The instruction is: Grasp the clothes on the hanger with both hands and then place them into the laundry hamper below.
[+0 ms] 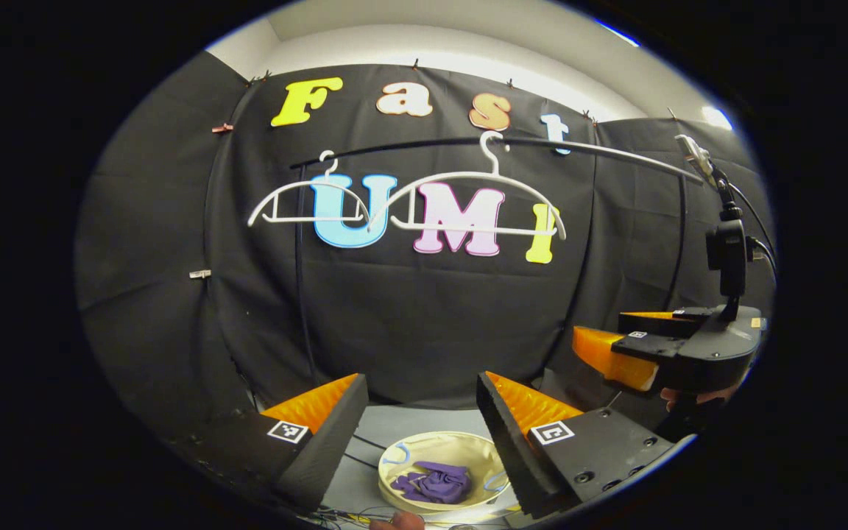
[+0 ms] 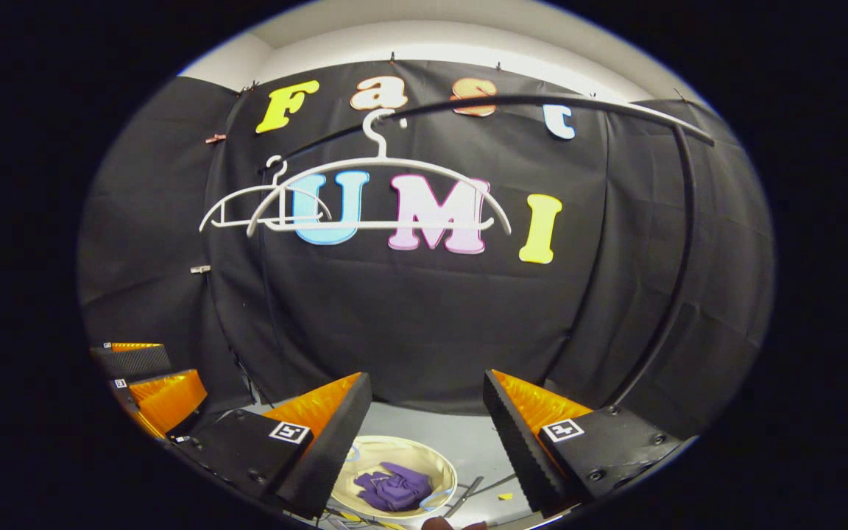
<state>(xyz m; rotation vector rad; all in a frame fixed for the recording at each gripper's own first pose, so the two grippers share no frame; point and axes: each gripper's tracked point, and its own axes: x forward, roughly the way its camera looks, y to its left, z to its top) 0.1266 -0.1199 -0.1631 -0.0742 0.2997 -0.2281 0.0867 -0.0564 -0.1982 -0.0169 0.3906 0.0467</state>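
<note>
Two bare white hangers [image 1: 468, 202] [image 1: 306, 206] hang from a black rail [image 1: 578, 151] in front of me. The purple clothes [image 1: 435, 482] lie crumpled inside the round cream laundry hamper [image 1: 468, 445] on the floor below. My left gripper [image 1: 420, 434] stands open above the hamper with nothing between its fingers. The right gripper [image 1: 619, 346] shows at the right of the left gripper view. In the right gripper view the right gripper [image 2: 428, 438] is open over the hamper [image 2: 424, 449] and the purple clothes [image 2: 393, 487], and the left gripper [image 2: 148, 379] sits at the far left.
The rail's upright post [image 2: 678, 243] curves down at the right. A camera on a stand [image 1: 726, 246] rises beside the right gripper. Thin cables [image 1: 365, 445] and a small tool [image 2: 468, 495] lie on the grey floor near the hamper.
</note>
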